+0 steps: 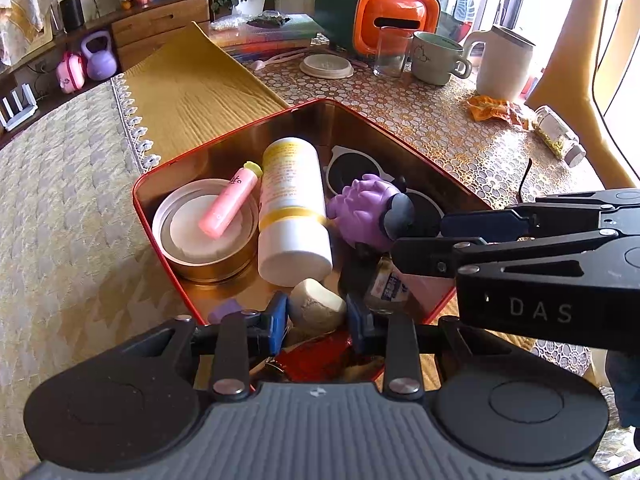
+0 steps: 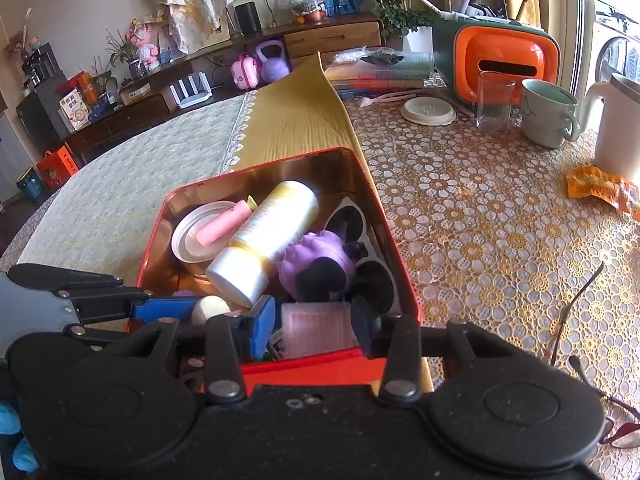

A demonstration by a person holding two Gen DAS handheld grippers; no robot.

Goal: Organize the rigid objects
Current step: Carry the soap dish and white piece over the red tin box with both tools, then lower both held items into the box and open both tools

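- Red metal tin point(image 1: 224, 148) with a gold inside stands on the table point(image 1: 440, 120), at the seam of a cream quilted cloth and a gold lace cover.
- In the tin, left to right: a round gold tin point(image 1: 200, 248) with a pink tube point(image 1: 228, 204) lying across its white lid, a white bottle point(image 1: 292, 208) on its side (yellow bands, cap toward 6 o'clock), a purple toy point(image 1: 366, 210), and white-rimmed sunglasses point(image 1: 352, 164) at about 1 o'clock.
- Left gripper point(image 1: 318, 316) sits at the tin's near edge, its jaws narrowly apart on either side of a pale lump point(image 1: 316, 308); whether the pads press it, I cannot tell.
- Right gripper point(image 2: 312, 326) is over the tin's near right corner, jaws partly open around a pink ribbed block point(image 2: 318, 330); contact is unclear.
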